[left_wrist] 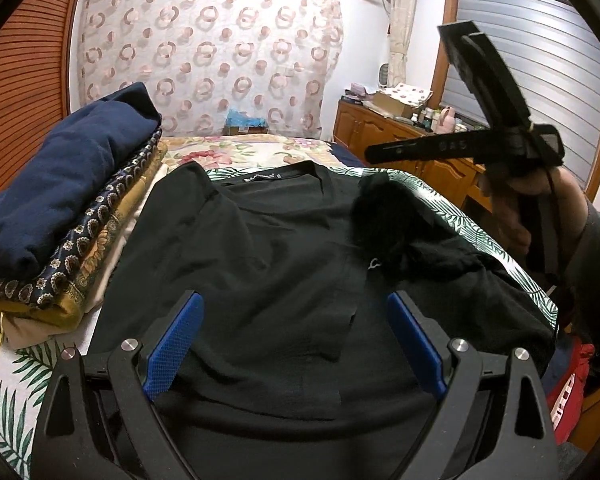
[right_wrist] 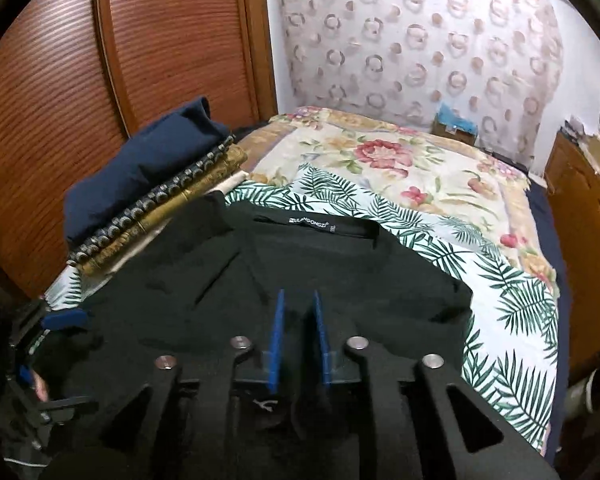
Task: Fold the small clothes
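Note:
A black T-shirt point(left_wrist: 284, 264) lies spread on a palm-leaf cloth point(left_wrist: 480, 224) on the bed, collar label at the far side. Its right sleeve side is bunched and folded inward point(left_wrist: 384, 216). My left gripper point(left_wrist: 296, 336) is open wide, low over the shirt's near hem, holding nothing. In the right wrist view the shirt point(right_wrist: 340, 272) lies below my right gripper point(right_wrist: 298, 312). Its blue pads stand close together with a narrow gap; no cloth shows between them. The right gripper's body point(left_wrist: 496, 120) shows raised at the right in the left wrist view.
A stack of folded clothes point(left_wrist: 72, 208), navy on top, sits at the shirt's left, also in the right wrist view point(right_wrist: 148, 176). A floral bedspread point(right_wrist: 400, 160) lies beyond. Wooden louvred doors point(right_wrist: 100, 60) stand left, a wooden cabinet point(left_wrist: 400, 136) right.

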The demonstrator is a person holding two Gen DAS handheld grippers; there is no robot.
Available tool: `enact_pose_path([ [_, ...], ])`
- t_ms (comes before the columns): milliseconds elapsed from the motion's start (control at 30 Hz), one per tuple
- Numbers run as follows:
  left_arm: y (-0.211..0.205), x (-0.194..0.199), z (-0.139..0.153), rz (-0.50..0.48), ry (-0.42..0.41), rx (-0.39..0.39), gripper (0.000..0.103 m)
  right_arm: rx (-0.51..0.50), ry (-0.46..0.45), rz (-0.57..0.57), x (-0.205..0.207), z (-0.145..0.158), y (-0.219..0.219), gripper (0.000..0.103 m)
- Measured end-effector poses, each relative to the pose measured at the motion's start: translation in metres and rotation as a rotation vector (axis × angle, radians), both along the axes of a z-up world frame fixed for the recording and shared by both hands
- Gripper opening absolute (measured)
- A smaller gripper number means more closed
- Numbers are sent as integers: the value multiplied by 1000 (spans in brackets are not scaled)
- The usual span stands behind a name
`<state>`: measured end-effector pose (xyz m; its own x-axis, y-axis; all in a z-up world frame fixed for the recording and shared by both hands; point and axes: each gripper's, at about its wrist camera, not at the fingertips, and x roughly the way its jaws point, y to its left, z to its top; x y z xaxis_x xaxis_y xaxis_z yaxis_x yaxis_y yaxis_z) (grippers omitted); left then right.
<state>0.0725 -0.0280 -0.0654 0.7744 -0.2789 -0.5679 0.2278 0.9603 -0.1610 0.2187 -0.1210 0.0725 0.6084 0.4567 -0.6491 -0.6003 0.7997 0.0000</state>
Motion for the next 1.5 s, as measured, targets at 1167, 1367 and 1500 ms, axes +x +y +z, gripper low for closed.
enact_pose_path([
  [1167,5,10,-5,24,19,-13,94,-27,90,39,-106,-37,-46,8],
  [1367,6,9,-4,31,16,-17,94,-90,128,34,-130,-44,-65,8],
  [1500,6,9,-4,35,17,-11,94,-88,123,17,-134,-44,-69,13],
])
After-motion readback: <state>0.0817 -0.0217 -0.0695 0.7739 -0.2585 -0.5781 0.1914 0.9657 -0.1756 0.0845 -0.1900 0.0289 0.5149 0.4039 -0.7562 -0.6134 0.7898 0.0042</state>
